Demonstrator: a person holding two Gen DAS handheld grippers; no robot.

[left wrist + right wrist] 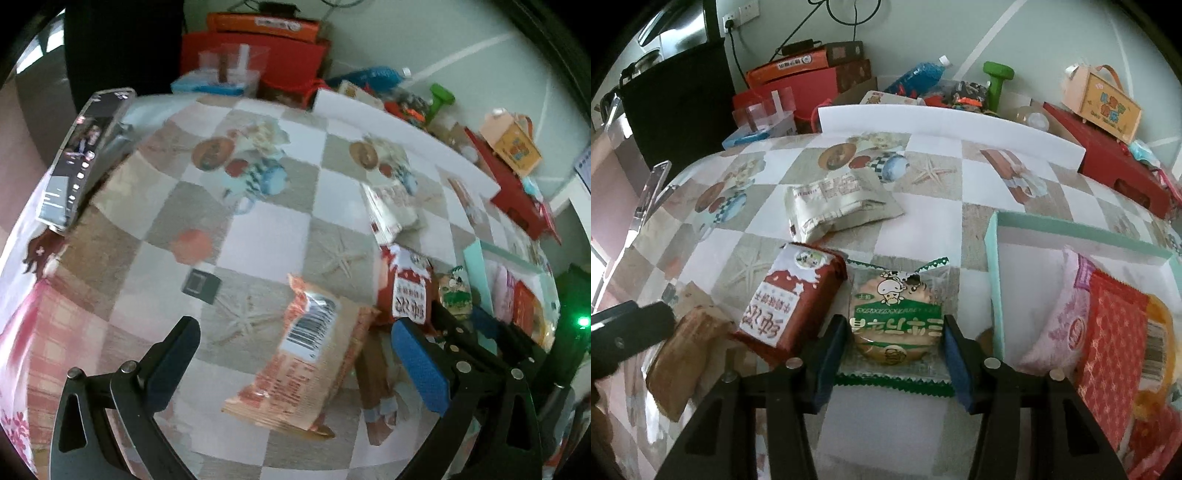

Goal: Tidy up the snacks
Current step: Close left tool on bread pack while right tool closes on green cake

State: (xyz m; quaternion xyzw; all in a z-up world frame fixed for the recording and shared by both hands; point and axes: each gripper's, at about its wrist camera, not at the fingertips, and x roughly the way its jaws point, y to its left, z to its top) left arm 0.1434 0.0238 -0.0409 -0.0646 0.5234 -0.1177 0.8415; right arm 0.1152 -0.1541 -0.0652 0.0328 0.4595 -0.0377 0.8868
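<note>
Snacks are partly sorted, and the work is not finished. The right gripper (894, 345) is low over the tablecloth (886, 229), level with it and pointing forward. Its two fingers stand one on each side of the green cookie packet (895, 325). The blue pads (827, 360) look very close to the wrapper edges, but I cannot tell if they press it already; the jaws are still apart by the width of the packet.

Just to the left of this packet, touching it or nearly, lies the dark red packet (792, 306). Farther left is a brown packet (685, 350), and behind, more to the middle of the table, a white packet (834, 205).

To the right stands the mint-green box (993, 280), which already holds a pink packet (1067, 310) and a red patterned packet (1112, 339) at least. So I judge that some snacks are put away and four or five remain outside.

The left gripper (295, 354) hovers above the table, tilted downward, with its fingers wide apart and holding nothing. Under it lies an orange packet (299, 365) with the barcode upward, not yet taken.
</note>
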